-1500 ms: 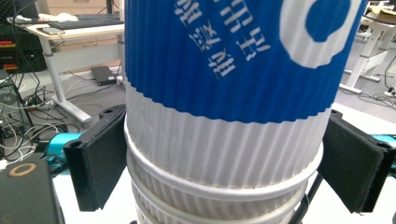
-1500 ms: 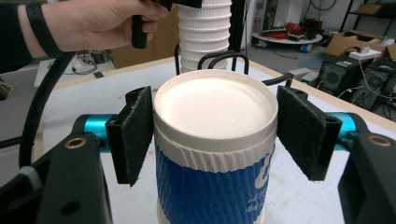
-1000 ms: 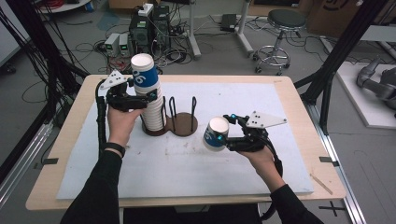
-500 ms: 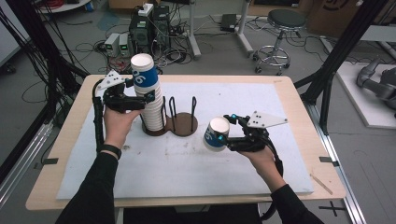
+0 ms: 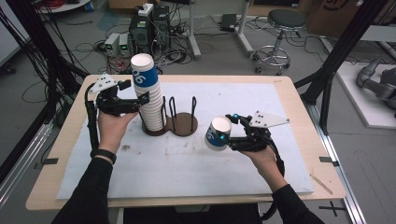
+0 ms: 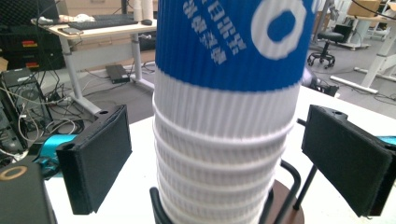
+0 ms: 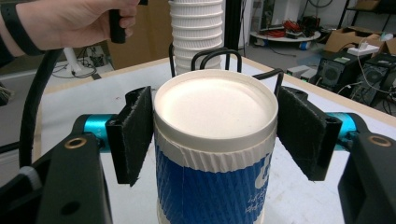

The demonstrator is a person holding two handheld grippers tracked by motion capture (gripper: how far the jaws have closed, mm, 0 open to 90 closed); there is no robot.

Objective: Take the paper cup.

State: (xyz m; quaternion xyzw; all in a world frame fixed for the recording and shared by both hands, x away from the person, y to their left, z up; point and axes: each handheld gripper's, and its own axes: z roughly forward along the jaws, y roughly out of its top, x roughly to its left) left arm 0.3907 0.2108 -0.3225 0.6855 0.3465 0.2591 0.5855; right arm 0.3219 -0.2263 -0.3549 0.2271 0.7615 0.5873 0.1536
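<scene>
Nearest, the right gripper (image 5: 227,135) is held above the white mat (image 5: 187,163), a single blue-and-white paper cup (image 5: 217,135) set between its jaws — bottom end turned toward the camera in the right gripper view. Both pads sit at the cup's rim; a firm clench cannot be told, a thin gap being seen on each side. Farther off, a two-ring wire cup holder (image 5: 183,122) is seen on its brown base. Its left ring is occupied by a tall stack of cups (image 5: 148,95). The left gripper (image 5: 142,99) is spread wide — the stack (image 6: 224,116) is flanked by both pads, untouched.
</scene>
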